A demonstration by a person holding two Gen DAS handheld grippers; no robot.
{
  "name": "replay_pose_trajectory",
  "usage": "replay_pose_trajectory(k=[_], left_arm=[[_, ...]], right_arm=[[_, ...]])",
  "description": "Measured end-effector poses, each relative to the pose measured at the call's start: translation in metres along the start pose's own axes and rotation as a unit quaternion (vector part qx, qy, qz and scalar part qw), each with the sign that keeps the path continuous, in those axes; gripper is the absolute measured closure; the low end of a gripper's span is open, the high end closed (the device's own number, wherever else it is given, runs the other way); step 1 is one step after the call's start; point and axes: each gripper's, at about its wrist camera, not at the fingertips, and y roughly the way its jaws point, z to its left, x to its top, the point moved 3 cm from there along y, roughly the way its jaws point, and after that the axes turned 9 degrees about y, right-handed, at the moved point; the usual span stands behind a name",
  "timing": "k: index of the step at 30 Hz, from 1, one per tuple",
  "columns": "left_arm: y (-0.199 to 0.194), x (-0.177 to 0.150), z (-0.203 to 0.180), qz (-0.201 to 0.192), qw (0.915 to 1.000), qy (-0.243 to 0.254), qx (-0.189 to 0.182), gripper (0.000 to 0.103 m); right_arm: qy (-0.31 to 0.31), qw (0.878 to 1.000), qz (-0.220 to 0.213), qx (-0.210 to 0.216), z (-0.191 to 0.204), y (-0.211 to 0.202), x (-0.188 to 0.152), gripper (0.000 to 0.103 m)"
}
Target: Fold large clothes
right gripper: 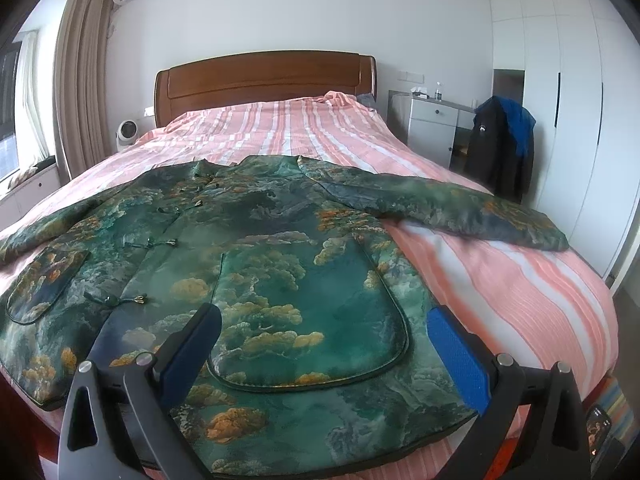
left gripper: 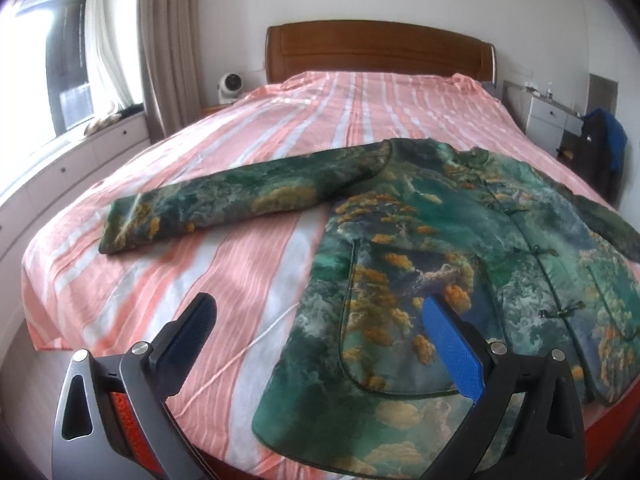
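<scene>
Left wrist view: the jacket lies flat on the bed, collar far; its hem is nearest both hand-held grippers, left and right, spread wide, empty.

The jacket lies flat, front up, on the bed near its foot, collar toward the headboard; one sleeve stretches left, the other sleeve right; a fan stands left of the headboard, a cabinet right.
</scene>
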Motion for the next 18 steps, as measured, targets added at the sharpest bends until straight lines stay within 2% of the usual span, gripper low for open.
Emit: replay_pose_trajectory(k=[18], left_arm=[[-0.0004,0.0009,0.0065,-0.011,0.9996,-0.009,0.026,0.001]], right_arm=[[0.0,1.0,0.001,-0.003,-0.0017,0.0013,-0.0007,0.002]])
